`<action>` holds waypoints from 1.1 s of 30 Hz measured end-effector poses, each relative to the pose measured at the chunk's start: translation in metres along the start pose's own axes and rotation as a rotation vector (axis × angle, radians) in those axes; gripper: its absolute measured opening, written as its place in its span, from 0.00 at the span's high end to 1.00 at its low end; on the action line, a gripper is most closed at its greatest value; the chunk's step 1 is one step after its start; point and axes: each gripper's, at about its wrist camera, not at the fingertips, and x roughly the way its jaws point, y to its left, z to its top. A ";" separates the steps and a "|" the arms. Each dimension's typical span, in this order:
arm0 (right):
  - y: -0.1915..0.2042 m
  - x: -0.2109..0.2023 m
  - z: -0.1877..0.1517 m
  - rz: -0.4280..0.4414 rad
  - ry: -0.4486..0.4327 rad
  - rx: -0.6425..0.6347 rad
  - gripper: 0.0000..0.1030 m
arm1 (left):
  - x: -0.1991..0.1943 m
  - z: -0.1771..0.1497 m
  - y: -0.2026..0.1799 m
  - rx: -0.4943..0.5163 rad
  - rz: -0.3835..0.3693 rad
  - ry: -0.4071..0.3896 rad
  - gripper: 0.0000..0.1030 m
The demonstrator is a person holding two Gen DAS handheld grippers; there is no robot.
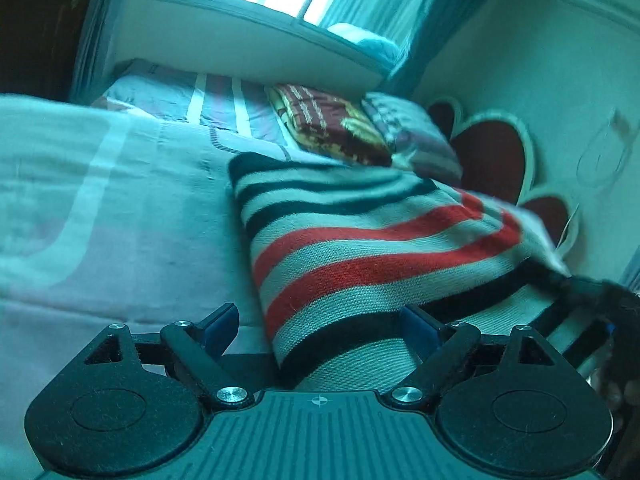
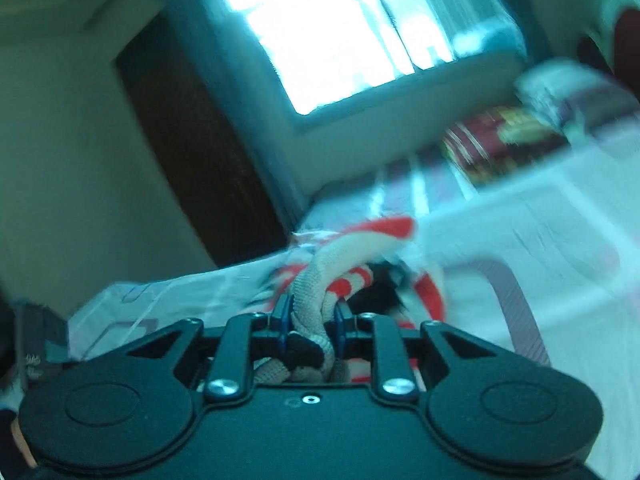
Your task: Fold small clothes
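A small knitted garment [image 1: 360, 252] with white, red and black stripes lies on the bed, partly lifted at its right side. My left gripper [image 1: 320, 328] is open, its jaws wide apart, with the garment's near edge lying between them. My right gripper [image 2: 310, 322] is shut on a bunched fold of the same striped garment [image 2: 316, 280], which rises out of its jaws; this view is blurred. The right gripper also shows as a dark shape at the right edge of the left wrist view [image 1: 600, 300], holding the garment's raised corner.
The bed has a pale pink and white sheet [image 1: 120, 208]. A folded maroon and yellow blanket [image 1: 332, 124] and a pillow [image 1: 412, 136] lie at its head, beside a red heart-shaped headboard [image 1: 492, 156]. A window [image 2: 320, 32] and a dark door [image 2: 192, 140] stand behind.
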 end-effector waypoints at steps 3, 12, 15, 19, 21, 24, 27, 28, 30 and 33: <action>-0.041 0.023 -0.027 -0.066 0.140 0.115 0.80 | 0.020 -0.003 -0.008 0.018 0.018 0.073 0.15; -0.072 0.020 0.001 -0.003 0.041 0.254 0.49 | 0.005 0.015 0.000 0.006 0.001 0.017 0.15; -0.088 0.043 0.014 0.043 0.047 0.299 0.53 | 0.016 0.021 0.010 -0.006 -0.009 0.067 0.15; -0.079 0.068 0.023 -0.009 0.090 0.156 0.91 | 0.026 0.018 0.021 -0.012 -0.034 0.119 0.15; -0.076 0.078 0.016 -0.098 0.140 0.058 0.91 | 0.029 0.016 0.022 0.010 -0.045 0.124 0.15; -0.071 0.072 0.019 -0.137 0.139 0.060 0.84 | 0.030 0.018 0.018 0.034 -0.036 0.131 0.15; -0.060 0.034 0.025 -0.129 0.087 0.105 0.61 | 0.010 0.019 0.010 0.071 -0.037 0.088 0.15; -0.057 0.010 0.022 -0.100 0.089 0.123 0.52 | 0.000 0.016 0.009 0.070 -0.053 0.075 0.15; -0.050 -0.021 0.010 -0.067 0.092 0.127 0.47 | -0.017 0.008 0.007 0.064 -0.071 0.054 0.15; -0.046 -0.049 -0.012 -0.019 0.132 0.197 0.46 | -0.031 -0.010 0.004 0.065 -0.102 0.059 0.15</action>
